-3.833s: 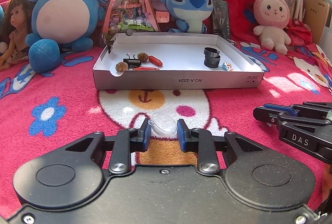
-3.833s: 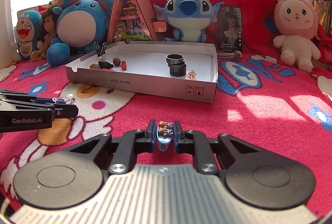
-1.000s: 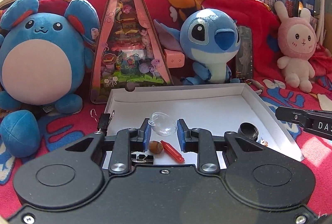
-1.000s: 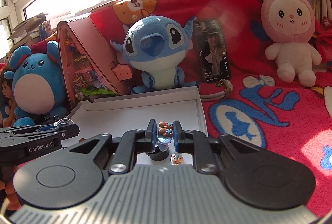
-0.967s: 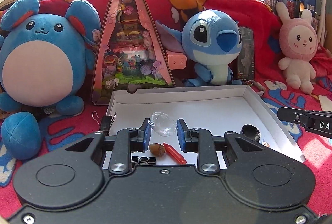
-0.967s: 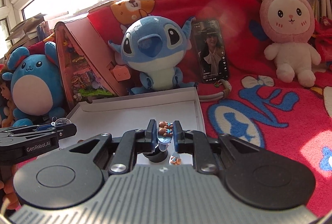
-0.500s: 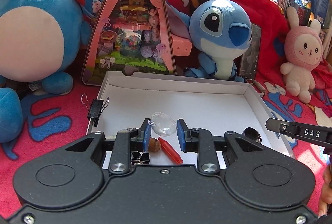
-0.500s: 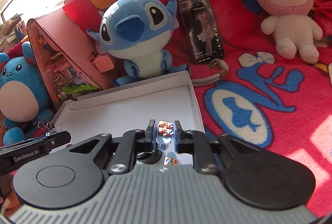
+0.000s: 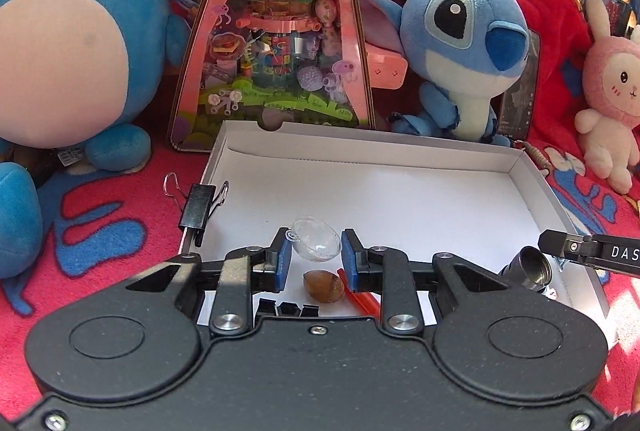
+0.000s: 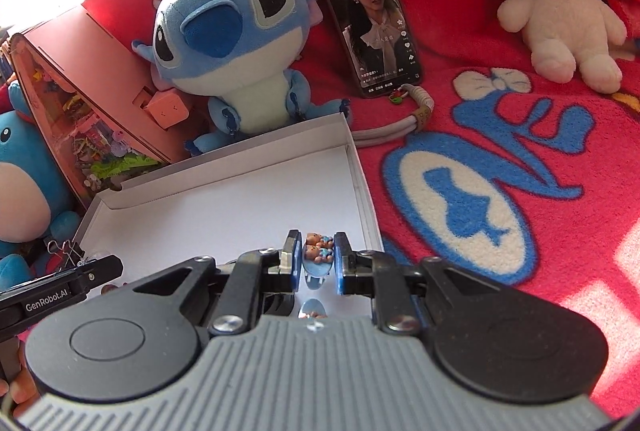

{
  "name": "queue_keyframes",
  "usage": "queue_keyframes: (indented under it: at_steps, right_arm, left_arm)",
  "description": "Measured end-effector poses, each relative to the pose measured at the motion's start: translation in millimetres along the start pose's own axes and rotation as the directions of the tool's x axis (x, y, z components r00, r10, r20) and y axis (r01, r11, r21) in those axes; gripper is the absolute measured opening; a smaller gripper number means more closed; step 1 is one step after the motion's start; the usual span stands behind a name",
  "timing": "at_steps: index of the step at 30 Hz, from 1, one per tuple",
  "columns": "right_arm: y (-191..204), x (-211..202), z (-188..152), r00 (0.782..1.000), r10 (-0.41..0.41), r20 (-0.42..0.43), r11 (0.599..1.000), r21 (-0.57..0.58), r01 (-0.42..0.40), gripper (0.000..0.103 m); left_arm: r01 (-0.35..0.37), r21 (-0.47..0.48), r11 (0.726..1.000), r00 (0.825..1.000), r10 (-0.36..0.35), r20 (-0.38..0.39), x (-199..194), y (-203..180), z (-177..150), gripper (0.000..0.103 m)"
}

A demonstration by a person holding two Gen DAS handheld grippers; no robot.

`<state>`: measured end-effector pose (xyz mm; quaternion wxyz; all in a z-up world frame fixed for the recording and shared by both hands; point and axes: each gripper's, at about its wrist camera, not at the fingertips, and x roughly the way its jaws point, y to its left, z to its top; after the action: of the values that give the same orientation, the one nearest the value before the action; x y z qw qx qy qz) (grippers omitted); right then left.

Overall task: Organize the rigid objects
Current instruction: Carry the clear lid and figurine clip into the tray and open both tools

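Left claw (image 9: 314, 257) clenched on a clear plastic dome (image 9: 317, 244), pinched between its 2 blue pads and held above the near part of the white box (image 9: 360, 147). Below the dome, on the box floor: a brown nut (image 9: 324, 286) and a red stick (image 9: 362, 301). A black binder clip (image 9: 197, 209) grips the left wall of the box.

Right claw (image 10: 316, 259) clenched on a small clear capsule with 2 bear figures (image 10: 318, 249), nearly shut around it, over the near right corner of the box. A black cylinder (image 9: 530, 267) stands in the box at right, just beside this claw.
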<state>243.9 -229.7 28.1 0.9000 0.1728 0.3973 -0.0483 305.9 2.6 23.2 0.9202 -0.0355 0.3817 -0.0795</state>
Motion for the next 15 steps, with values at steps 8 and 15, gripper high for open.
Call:
queue_keyframes:
  at_steps: [8,15]
  right_arm:
    - [-2.8,6.0,-1.1,1.000,-0.004,-0.008,1.000,-0.003,0.004,0.021]
    - [-2.2,7.3,-2.2,1.000,-0.002,-0.005,1.000,-0.013,0.002,0.021]
  left_arm:
    - [-0.007,0.013,1.000,1.000,0.007,-0.002,4.6,-1.1,-4.8,0.025]
    - [-0.004,0.028,1.000,1.000,0.004,0.010,6.3,-3.0,-9.3,0.025]
